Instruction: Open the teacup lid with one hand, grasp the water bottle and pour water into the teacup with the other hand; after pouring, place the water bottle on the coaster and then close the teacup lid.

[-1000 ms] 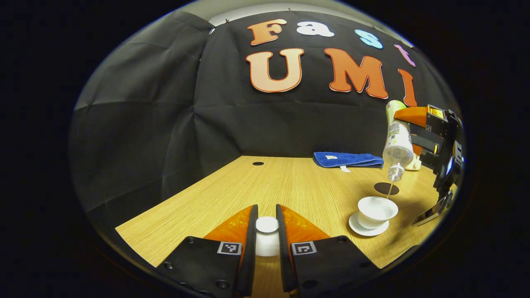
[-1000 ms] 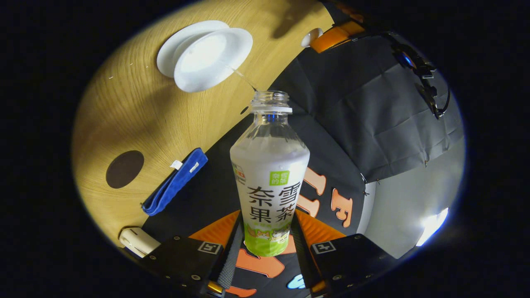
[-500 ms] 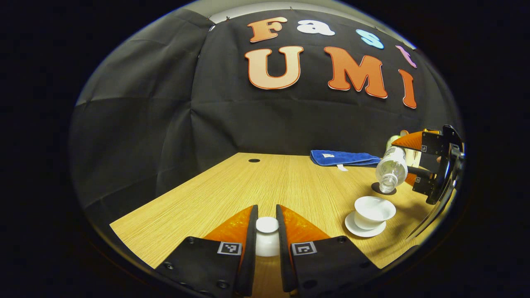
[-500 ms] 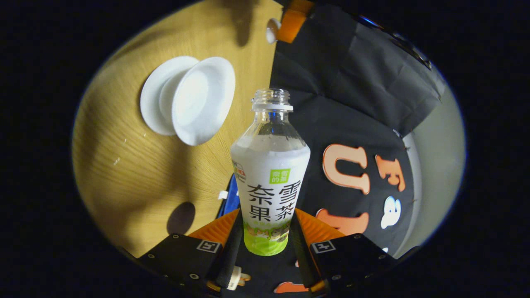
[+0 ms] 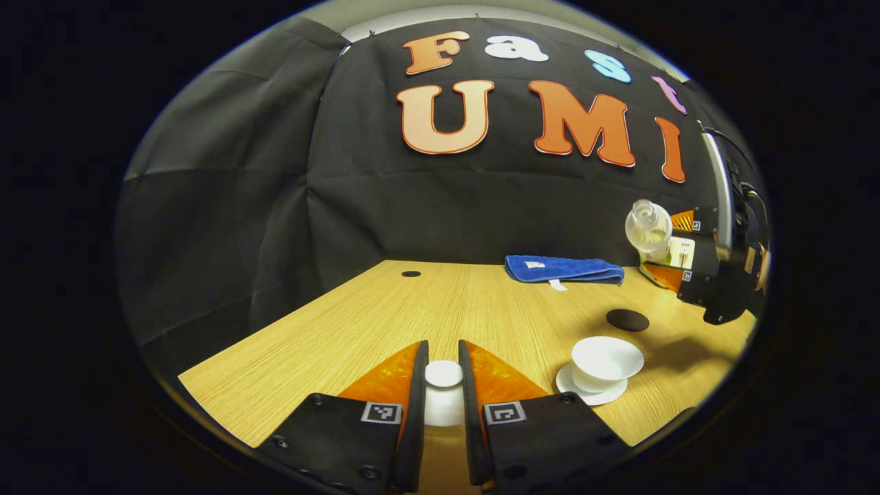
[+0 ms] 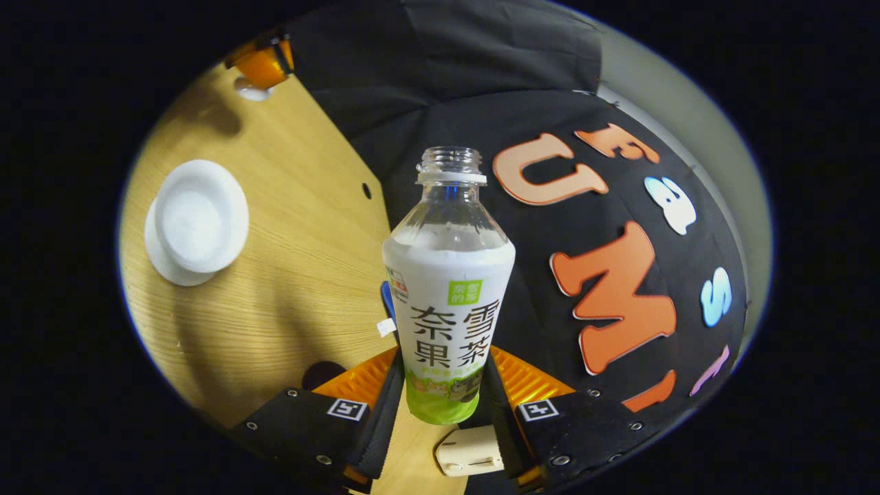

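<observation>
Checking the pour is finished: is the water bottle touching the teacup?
Apart. The left gripper view shows the water bottle held high, clear of the teacup.

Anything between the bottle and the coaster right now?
Nothing visible. In the left gripper view the right gripper holds the water bottle above the table, and the dark coaster lies bare below it. The blue towel lies behind the coaster and the teacup in front, both apart from it.

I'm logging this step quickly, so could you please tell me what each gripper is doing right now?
Left gripper: closed on the round white teacup lid.
Right gripper: closed on the clear plastic water bottle.
</observation>
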### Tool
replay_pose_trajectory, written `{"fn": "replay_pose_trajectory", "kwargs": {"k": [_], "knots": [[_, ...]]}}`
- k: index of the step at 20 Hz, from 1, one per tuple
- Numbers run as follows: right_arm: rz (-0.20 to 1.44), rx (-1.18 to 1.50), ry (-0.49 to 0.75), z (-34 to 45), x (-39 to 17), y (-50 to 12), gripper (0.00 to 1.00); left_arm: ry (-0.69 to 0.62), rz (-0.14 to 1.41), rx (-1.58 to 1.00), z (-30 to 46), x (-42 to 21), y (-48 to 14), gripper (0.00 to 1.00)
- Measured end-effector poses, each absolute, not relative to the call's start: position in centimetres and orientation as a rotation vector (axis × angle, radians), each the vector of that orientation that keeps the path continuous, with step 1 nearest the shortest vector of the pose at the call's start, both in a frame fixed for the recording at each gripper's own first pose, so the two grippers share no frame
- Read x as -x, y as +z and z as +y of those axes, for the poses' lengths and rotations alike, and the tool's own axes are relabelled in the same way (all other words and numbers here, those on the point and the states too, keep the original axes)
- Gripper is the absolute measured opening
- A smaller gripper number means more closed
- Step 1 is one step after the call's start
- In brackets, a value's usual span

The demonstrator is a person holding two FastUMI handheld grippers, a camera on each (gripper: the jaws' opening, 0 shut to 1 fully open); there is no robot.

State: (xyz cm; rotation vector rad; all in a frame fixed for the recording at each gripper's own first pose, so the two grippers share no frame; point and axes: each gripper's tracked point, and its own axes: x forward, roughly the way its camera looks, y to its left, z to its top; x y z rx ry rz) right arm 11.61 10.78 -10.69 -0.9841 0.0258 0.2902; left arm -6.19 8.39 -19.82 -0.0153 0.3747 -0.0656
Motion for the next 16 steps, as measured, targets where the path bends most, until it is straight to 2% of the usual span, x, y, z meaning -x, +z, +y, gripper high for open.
{"fn": "replay_pose_trajectory", "kwargs": {"k": [5, 7, 9, 10, 16], "knots": [[0.126, 0.694, 0.247, 7.8, -13.3, -12.2, 0.65, -0.066, 0.371, 0.019, 7.5, 6.0, -19.7, 0.29], [0.214, 0.518, 0.283, 8.1, -13.0, -13.3, 0.66, -0.075, 0.365, 0.025, 6.7, 5.8, -19.3, 0.27], [0.247, 0.385, 0.317, 8.4, -12.9, -13.3, 0.66, -0.085, 0.357, 0.024, 6.0, 5.8, -19.0, 0.29], [0.26, 0.345, 0.323, 8.3, -12.9, -13.4, 0.65, -0.091, 0.354, 0.025, 5.5, 5.8, -18.8, 0.27], [0.374, 0.09, 0.357, 8.8, -12.9, -15.0, 0.65, -0.136, 0.33, 0.052, 2.5, 5.1, -17.6, 0.29]]}}
